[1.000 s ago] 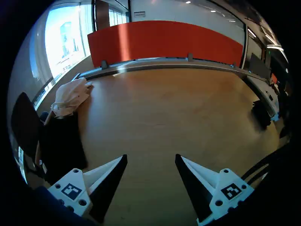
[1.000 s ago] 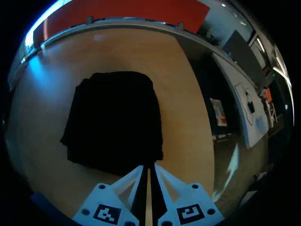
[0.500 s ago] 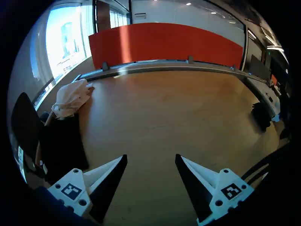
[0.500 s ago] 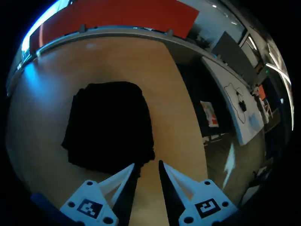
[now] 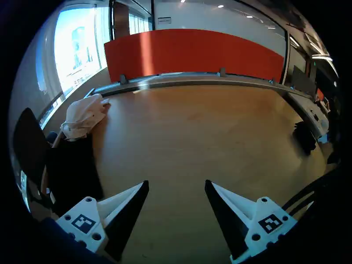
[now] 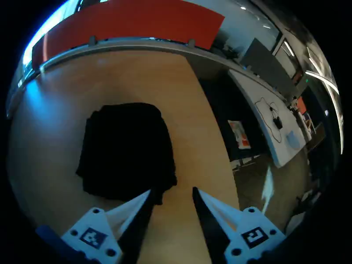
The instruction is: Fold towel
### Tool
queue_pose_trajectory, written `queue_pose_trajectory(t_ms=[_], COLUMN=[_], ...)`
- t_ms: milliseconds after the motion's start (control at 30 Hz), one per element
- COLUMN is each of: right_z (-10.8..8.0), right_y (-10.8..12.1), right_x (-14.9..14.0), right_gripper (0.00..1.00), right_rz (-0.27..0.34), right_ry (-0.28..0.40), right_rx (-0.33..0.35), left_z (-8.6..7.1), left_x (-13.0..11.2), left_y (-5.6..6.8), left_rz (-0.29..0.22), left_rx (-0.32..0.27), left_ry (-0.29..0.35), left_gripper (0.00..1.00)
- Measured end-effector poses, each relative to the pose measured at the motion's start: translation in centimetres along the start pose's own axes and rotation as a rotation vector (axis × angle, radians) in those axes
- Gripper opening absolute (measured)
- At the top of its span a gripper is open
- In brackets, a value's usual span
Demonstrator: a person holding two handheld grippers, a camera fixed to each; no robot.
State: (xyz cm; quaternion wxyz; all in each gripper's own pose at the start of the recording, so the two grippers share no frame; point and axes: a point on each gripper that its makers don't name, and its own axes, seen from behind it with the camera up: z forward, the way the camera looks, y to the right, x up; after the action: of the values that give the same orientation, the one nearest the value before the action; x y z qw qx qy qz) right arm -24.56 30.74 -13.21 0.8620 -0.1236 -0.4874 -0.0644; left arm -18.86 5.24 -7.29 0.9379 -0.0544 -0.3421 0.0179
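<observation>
Right claw (image 6: 171, 190) is open and empty, just off the near edge of the black towel (image 6: 125, 149). The towel lies flat as a folded rectangle on the table (image 6: 193, 101), ahead-left of that claw. Fold looks finished, so no grip needed. Left claw (image 5: 176, 182) is open too, parked over bare wood. Beige cloth heap (image 5: 83, 115) sits far ahead-left, out of the way.

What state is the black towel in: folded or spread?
Folded, it appears: the black towel lies as a compact rectangle on the table; its layers are too dark to see.
</observation>
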Motion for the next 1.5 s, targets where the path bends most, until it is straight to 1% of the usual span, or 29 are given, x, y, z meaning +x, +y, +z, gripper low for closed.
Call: queue_pose_trajectory(t_ms=[67, 300, 400, 600, 800, 1000, 1100, 1133, 1200, 1300, 1400, 1500], right_z=[-0.2, -0.8, -1.1, -2.8, -4.3, -6.3, -7.1, -7.1, -7.2, -8.1, -9.3, -10.8], right_y=[-0.3, -1.5, -2.3, -4.8, -6.8, -7.9, -8.3, -8.4, -8.5, -9.2, -10.1, -11.0], right_x=[0.3, 1.4, 2.1, 4.5, 7.4, 10.9, 12.0, 12.2, 12.6, 13.7, 15.0, 16.6], right_gripper=[0.79, 0.79, 0.79, 0.79, 0.79, 0.79, 0.79, 0.79, 0.79, 0.79, 0.79, 0.79], right_rz=[0.001, -0.013, -0.009, 0.007, 0.025, 0.081, 0.112, 0.117, 0.127, 0.123, 0.119, 0.123], right_ry=[0.011, 0.039, 0.063, 0.156, 0.266, 0.405, 0.447, 0.452, 0.461, 0.498, 0.547, 0.604], right_rx=[0.004, 0.019, 0.033, 0.086, 0.112, 0.125, 0.136, 0.136, 0.135, 0.144, 0.155, 0.17], left_z=[0.0, 0.1, 0.1, 0.3, 0.5, 0.9, 1.0, 1.1, 1.2, 1.3, 1.4, 1.3], left_x=[0.0, 0.4, 0.6, 1.1, 1.9, 2.9, 3.5, 3.6, 4.1, 4.9, 6.2, 7.4], left_y=[0.0, 0.1, 0.0, -0.2, -0.2, -0.2, -0.2, -0.2, -0.1, -0.2, -0.4, -0.2], left_rz=[0.0, 0.0, 0.001, -0.002, -0.007, -0.005, -0.014, -0.018, -0.027, -0.041, -0.053, -0.07], left_rx=[-0.001, -0.006, -0.005, -0.002, -0.002, 0.001, -0.002, -0.005, -0.011, -0.014, -0.012, -0.023], left_ry=[0.001, 0.008, 0.013, 0.023, 0.039, 0.063, 0.079, 0.084, 0.096, 0.123, 0.164, 0.203], left_gripper=[0.94, 0.94, 0.94, 0.95, 0.94, 0.94, 0.95, 0.95, 0.95, 0.94, 0.94, 0.95])
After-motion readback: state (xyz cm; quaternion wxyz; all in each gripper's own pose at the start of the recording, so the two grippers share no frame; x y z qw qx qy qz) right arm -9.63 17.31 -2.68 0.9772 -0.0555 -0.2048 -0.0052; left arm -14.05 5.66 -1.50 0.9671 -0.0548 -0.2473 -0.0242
